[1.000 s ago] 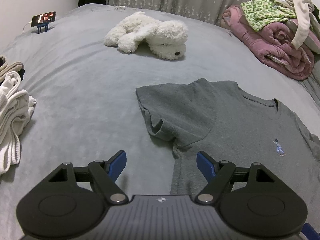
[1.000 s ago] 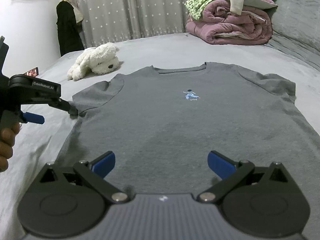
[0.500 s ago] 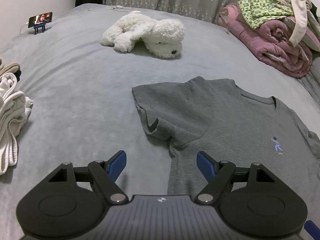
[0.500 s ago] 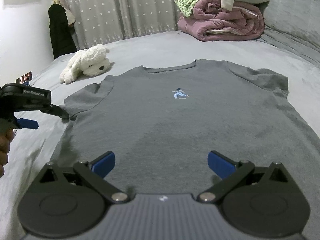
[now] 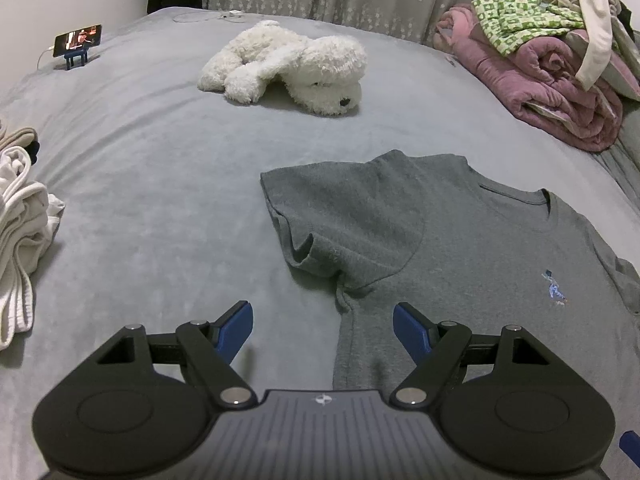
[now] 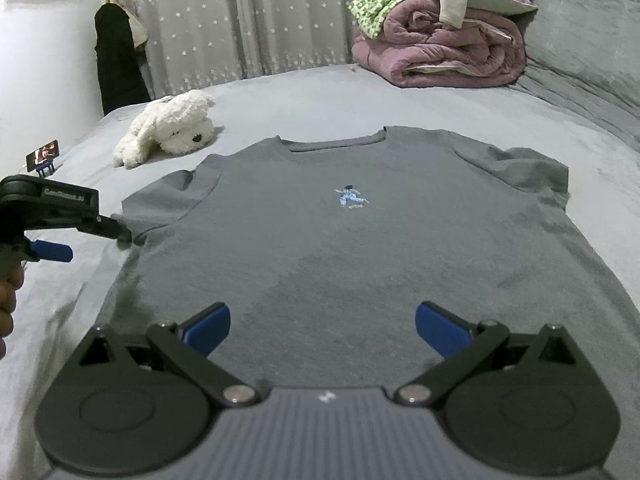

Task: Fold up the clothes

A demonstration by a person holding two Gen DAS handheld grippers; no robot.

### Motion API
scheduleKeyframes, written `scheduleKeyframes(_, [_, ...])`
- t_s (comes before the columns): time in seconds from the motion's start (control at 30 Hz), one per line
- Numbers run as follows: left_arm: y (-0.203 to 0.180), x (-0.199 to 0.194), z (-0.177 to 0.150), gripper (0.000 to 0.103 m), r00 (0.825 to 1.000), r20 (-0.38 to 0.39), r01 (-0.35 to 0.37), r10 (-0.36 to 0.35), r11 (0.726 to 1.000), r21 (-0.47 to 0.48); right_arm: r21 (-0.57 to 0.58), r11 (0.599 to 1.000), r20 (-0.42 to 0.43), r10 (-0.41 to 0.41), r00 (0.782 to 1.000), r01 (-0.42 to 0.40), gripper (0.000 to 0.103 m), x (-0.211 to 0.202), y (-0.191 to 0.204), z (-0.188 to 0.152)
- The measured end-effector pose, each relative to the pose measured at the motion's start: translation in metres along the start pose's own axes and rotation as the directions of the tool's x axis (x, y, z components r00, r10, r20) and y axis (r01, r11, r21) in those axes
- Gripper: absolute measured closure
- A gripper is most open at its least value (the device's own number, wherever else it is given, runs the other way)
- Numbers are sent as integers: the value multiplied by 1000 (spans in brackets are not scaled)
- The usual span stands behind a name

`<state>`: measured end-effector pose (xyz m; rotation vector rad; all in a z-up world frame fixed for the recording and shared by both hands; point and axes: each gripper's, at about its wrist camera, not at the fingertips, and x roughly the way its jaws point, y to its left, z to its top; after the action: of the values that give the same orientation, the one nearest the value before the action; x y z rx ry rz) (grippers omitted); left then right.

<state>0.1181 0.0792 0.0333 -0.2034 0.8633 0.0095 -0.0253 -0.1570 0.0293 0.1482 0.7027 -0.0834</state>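
Left gripper point(image 5: 322, 316): we recorded its blue jaws standing wide apart with nothing between the pads, poised over the bed point(image 5: 152, 184) at the side seam of the grey T-shirt point(image 5: 460, 248), just below the near sleeve. Right gripper point(image 6: 322, 322): jaws likewise spread and empty, above the shirt's lower body. We noted the shirt lying flat and face up, long axis running away from the right gripper, collar at the far end, hem nearest. Left view alone showed a white garment pile point(image 5: 18, 236) at the bed's edge; right view alone showed the shirt's far sleeve and a hand point(image 6: 7, 304) holding the left gripper. Both showed a white plush dog point(image 5: 292, 66).
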Motion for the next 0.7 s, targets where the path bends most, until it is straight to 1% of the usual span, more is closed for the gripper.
scheduleKeyframes(0.47, [-1,1,0,26,1000,-3,-2,2,1000,4,3,1000,-5,1,1000,-1,0,3,2,-2])
scheduleKeyframes(0.7, [-1,4,0,26,1000,-9,-8,8,1000,3,-1,1000,0,7,1000,-7,0,5,2,4])
